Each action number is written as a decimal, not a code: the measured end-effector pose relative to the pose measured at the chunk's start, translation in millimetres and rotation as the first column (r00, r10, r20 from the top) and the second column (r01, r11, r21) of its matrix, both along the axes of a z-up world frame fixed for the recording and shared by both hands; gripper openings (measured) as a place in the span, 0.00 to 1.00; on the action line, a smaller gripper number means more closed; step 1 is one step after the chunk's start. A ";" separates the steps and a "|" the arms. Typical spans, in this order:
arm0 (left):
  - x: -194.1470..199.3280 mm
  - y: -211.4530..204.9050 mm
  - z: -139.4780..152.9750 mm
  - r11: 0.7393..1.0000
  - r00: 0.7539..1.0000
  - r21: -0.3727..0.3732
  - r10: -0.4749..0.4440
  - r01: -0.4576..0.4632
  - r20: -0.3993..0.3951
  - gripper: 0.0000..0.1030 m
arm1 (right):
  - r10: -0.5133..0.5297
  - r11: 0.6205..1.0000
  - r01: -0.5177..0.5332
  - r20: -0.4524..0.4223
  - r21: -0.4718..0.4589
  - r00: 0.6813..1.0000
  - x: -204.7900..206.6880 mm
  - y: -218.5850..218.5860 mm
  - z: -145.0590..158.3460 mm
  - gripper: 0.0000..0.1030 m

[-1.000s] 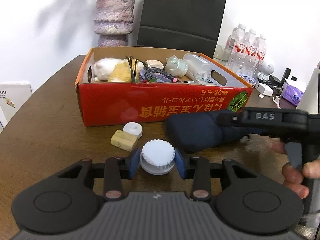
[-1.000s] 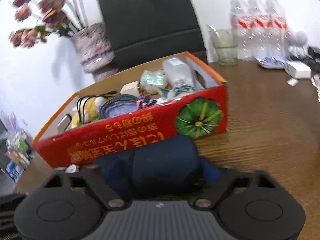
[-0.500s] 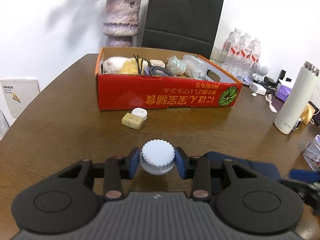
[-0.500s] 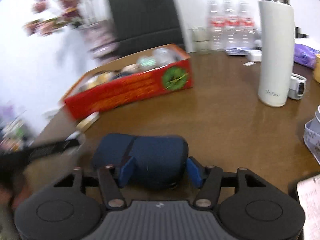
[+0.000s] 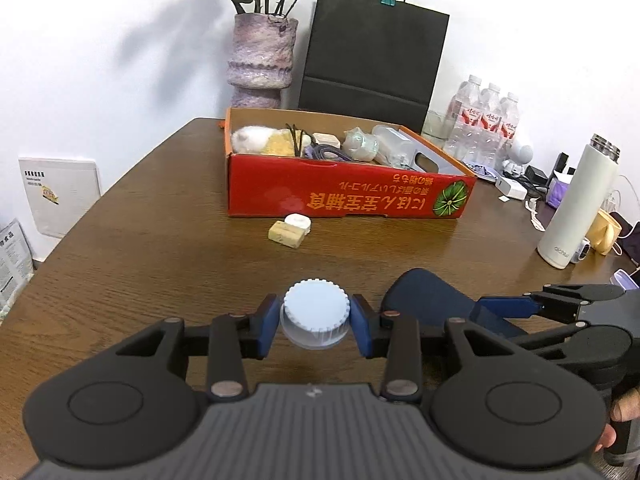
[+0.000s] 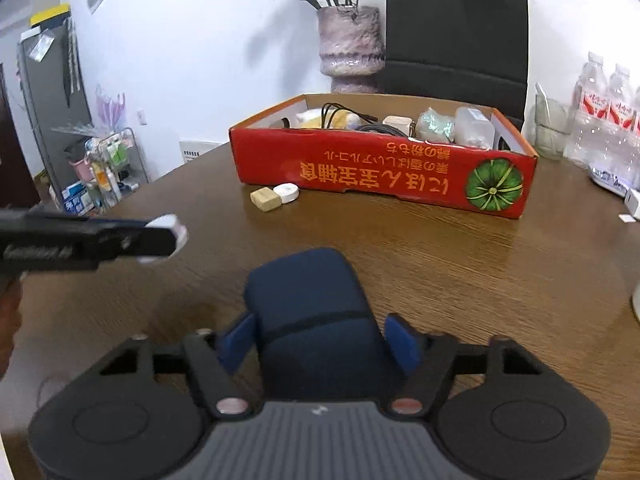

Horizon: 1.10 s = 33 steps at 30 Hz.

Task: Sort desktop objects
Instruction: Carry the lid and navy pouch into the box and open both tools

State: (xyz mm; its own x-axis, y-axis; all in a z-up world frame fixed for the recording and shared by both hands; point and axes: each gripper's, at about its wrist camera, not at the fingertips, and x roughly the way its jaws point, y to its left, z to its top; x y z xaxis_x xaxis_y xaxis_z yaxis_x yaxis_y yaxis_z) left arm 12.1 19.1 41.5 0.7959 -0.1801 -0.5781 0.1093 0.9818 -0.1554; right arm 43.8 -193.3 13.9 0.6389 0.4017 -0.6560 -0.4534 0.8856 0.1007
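Observation:
My left gripper is shut on a small white jar with a ribbed cap, held above the wooden table. A dark blue pouch lies on the table between the jaws of my right gripper. Those jaws are closing, and the blue pads stand at the pouch's sides without clearly pressing. In the left wrist view the pouch lies to the right of the jar. Further back stands the red cardboard box, full of small items. A yellow block and a white round case lie in front of it.
A white flask and a yellow mug stand at the right edge. Water bottles, a vase and a black paper bag line the back. A person's hand holds the right gripper's handle.
Both grippers have drawn back from the red box. The right gripper rolled level and its jaws loosened around the pouch, which now rests on the table. The left still holds the jar.

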 end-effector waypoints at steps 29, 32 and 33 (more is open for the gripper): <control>211.4 11.3 53.4 0.996 0.999 0.081 0.035 -0.033 -0.017 0.38 | -0.300 0.952 0.290 0.108 0.100 0.948 183.3 -34.4 109.5 0.57; 231.7 8.0 34.4 0.992 0.996 0.119 0.046 -0.036 -0.081 0.38 | -0.351 0.936 0.350 0.061 0.034 0.934 227.7 -23.9 83.7 0.57; 233.6 8.0 29.5 0.990 0.995 0.137 0.052 -0.040 -0.080 0.38 | -0.358 0.934 0.358 0.047 0.006 0.933 234.1 -19.8 73.1 0.57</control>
State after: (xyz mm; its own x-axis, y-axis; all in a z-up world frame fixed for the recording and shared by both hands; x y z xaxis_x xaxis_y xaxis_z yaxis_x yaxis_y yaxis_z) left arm 245.7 27.1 71.0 0.7498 -0.0604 -0.6589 0.0557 0.9981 -0.0281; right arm 277.9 -213.2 87.0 0.7699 0.1393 -0.6228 -0.1108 0.9902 0.0845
